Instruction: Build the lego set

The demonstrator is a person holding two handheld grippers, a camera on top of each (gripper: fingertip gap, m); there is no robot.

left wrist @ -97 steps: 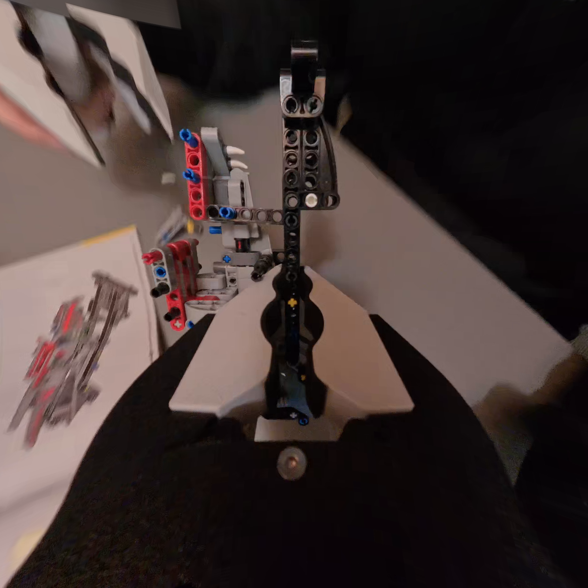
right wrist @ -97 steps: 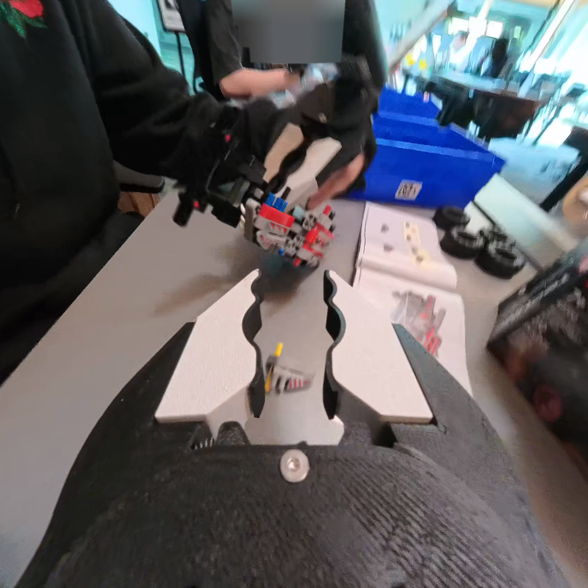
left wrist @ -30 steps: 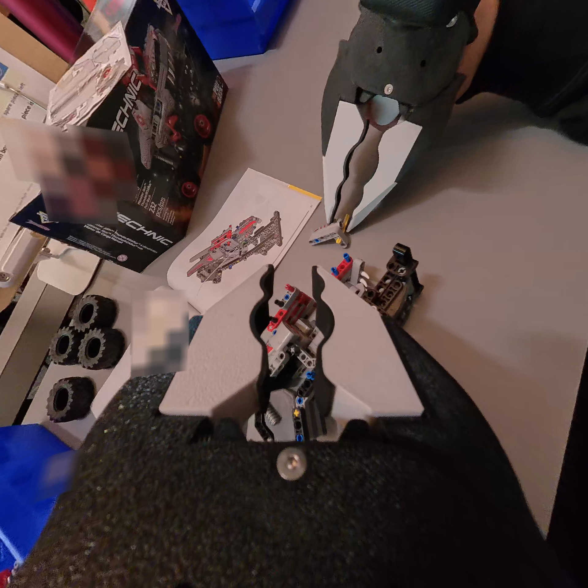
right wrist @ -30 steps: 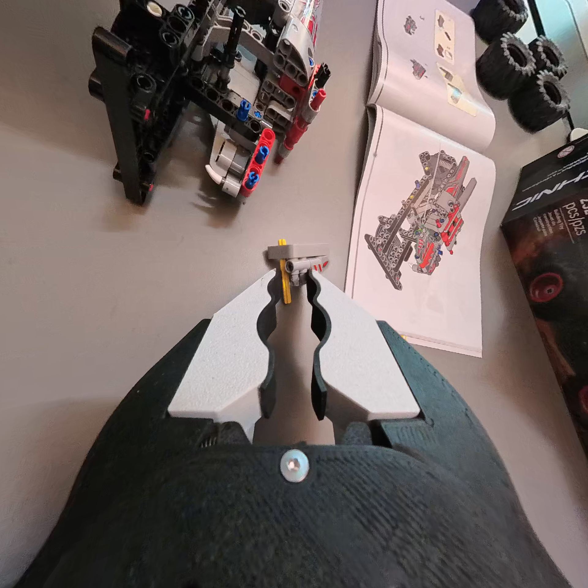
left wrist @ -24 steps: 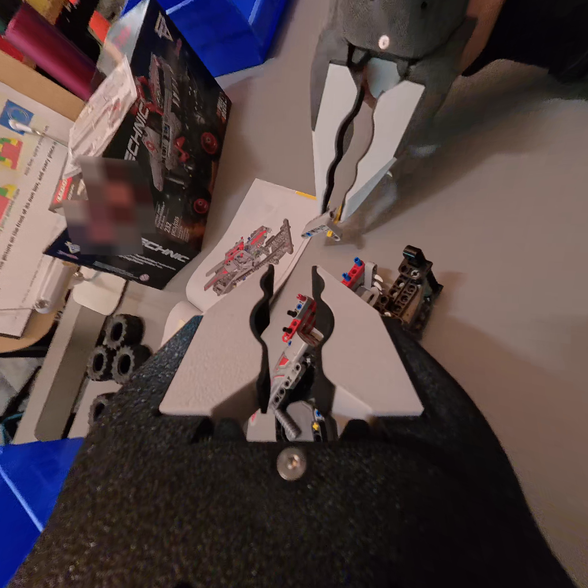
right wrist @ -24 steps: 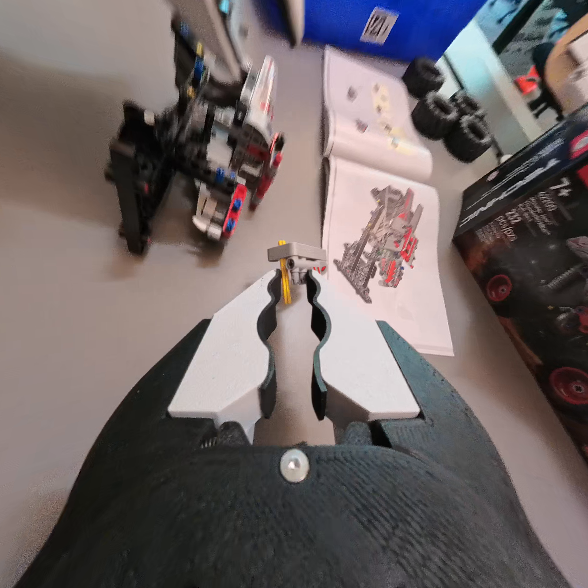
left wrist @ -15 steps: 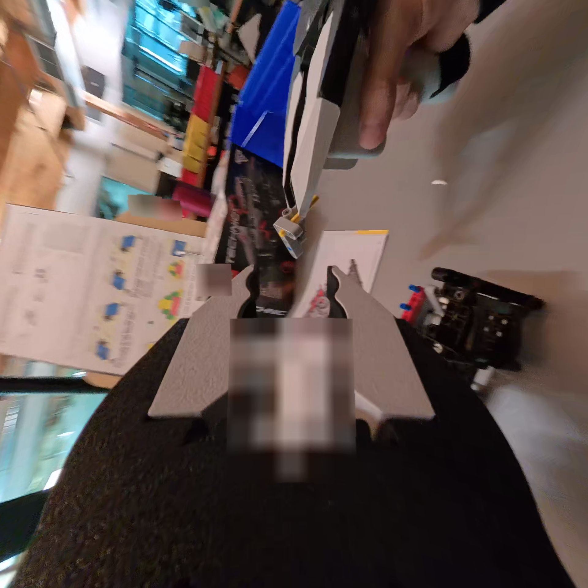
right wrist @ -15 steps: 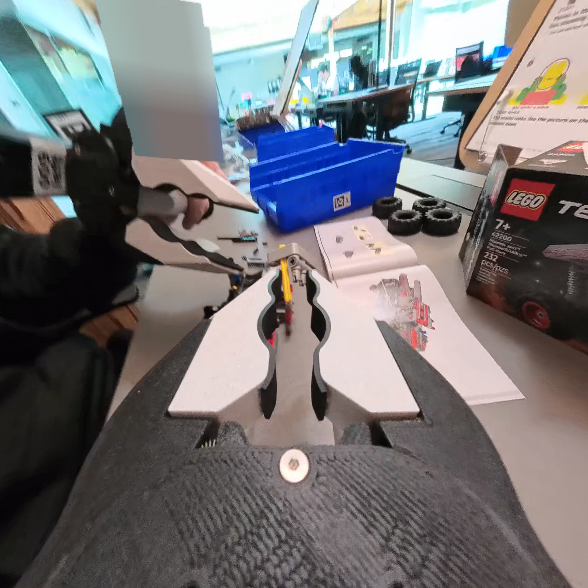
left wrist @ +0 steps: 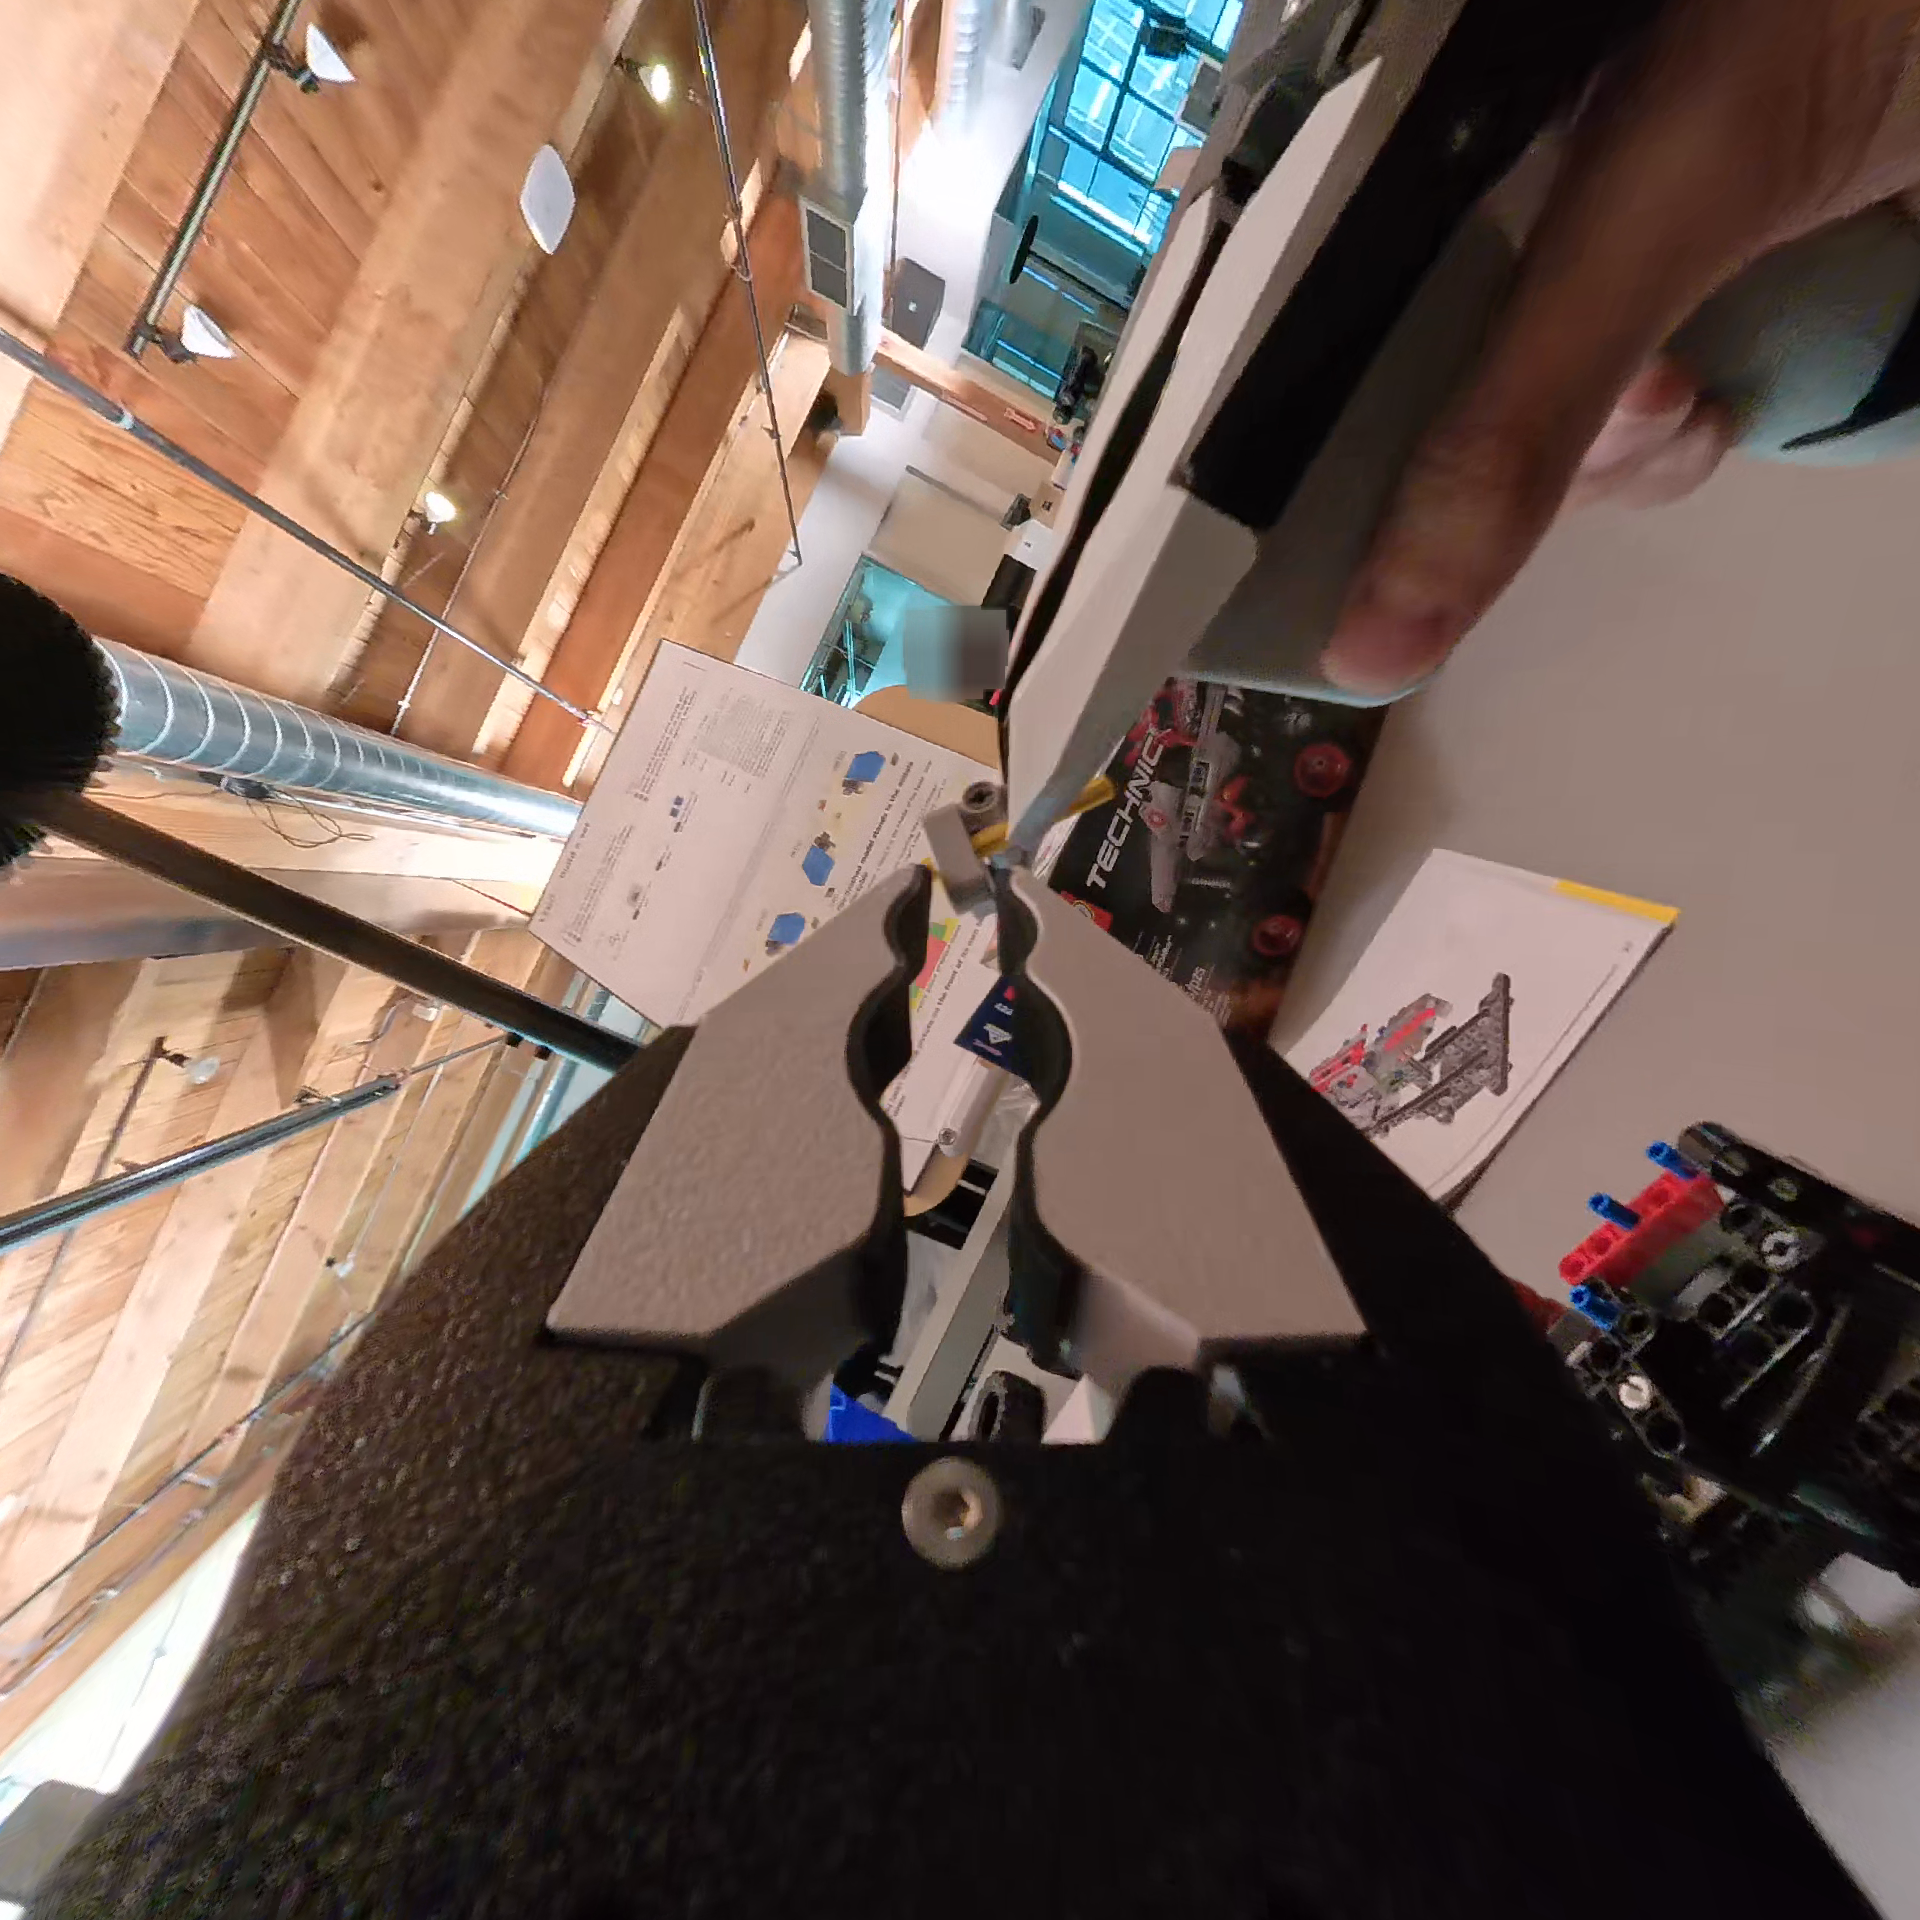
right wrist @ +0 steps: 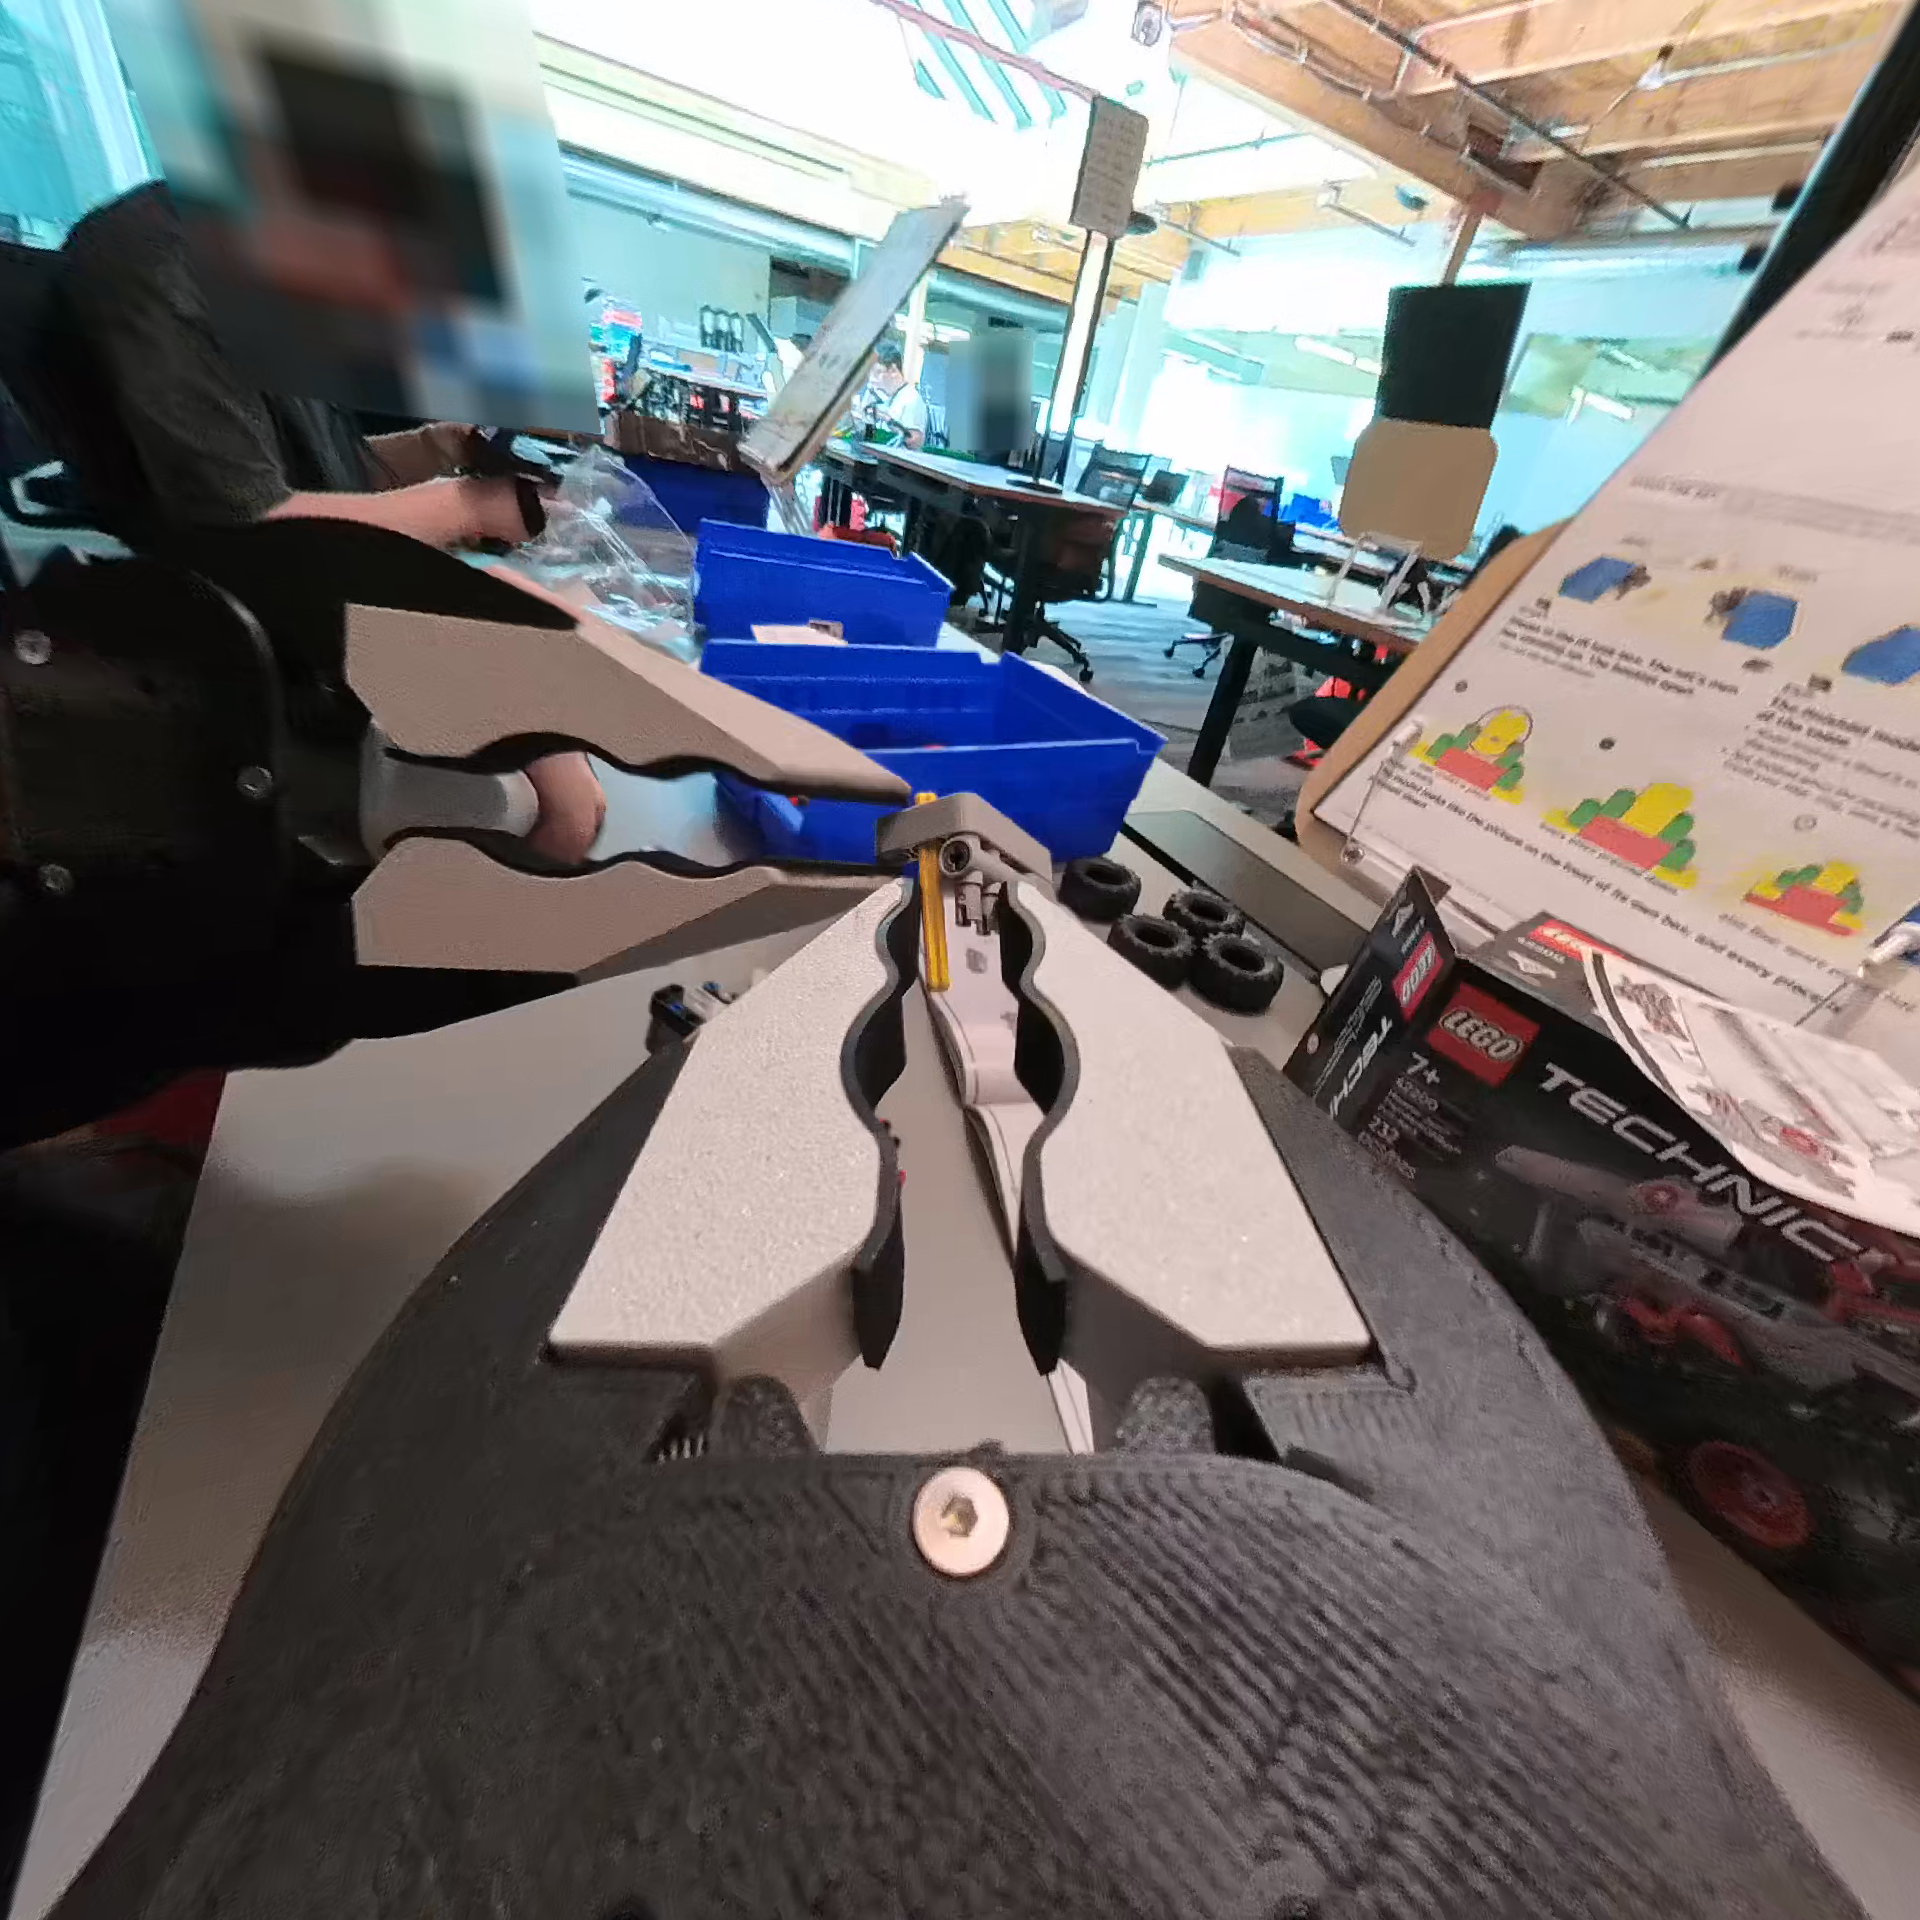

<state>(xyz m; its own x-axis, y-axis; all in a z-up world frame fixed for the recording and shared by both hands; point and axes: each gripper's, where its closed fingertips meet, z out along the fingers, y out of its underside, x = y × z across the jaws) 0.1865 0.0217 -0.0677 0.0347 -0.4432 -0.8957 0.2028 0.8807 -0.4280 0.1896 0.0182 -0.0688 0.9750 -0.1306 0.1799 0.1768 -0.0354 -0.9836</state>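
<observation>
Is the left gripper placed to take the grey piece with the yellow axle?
Probably yes: the left gripper is open with its tips at the free end of the grey piece, which the right gripper clamps lower down.

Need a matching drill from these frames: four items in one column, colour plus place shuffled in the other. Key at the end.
Items:
1. axle
2. bin
3. tyres
4. box

Colour and place:
A. black, loose on the table beside the box
B. yellow, stuck through the grey piece at the right claw tips
C. blue, open-topped, far side of the table
D. dark, at right, paper sheet lying on it

Pairs: 1-B, 2-C, 3-A, 4-D
</observation>
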